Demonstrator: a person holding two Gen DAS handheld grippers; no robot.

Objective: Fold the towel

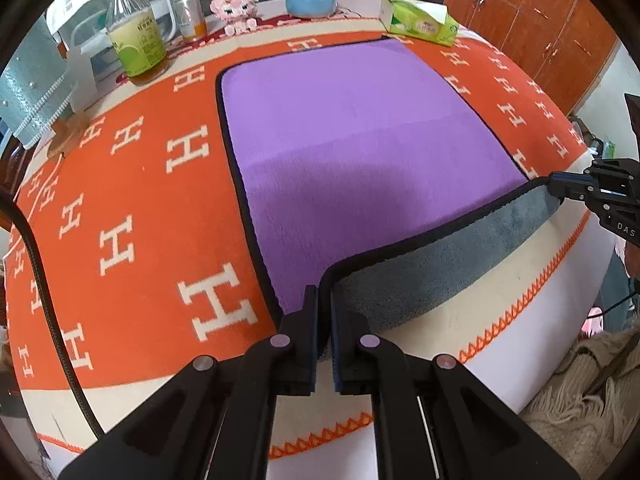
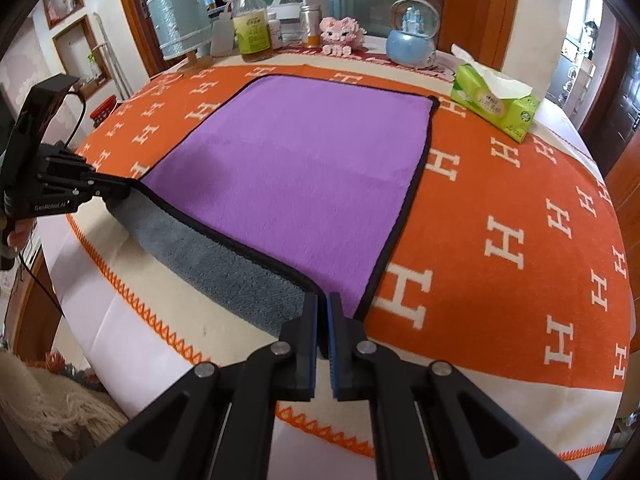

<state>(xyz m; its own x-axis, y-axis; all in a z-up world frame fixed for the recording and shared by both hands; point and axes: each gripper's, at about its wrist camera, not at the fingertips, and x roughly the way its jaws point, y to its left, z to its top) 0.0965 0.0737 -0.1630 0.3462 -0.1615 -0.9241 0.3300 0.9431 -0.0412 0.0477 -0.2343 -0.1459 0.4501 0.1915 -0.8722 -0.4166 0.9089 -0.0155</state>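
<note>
As seen from the left wrist: left hand-held gripper (image 1: 324, 300) pinched on the near left corner of the purple towel (image 1: 352, 140), lifted edge showing the grey underside. Towel spread flat on the orange blanket (image 1: 132, 200) covering the counter, tissue box (image 1: 420, 20) beyond the far edge.

From the right wrist: right hand-held gripper (image 2: 323, 308) clamped on the near right corner. Step in hand, by judgement: first fold, near edge raised. Next move: carry both corners forward together, level, onto the far edge, then release.

The towel (image 1: 360, 140) lies mid-desk (image 1: 520, 340); bottle (image 1: 136, 32) at far left, tissue box (image 1: 420, 24) at far right corner.
</note>
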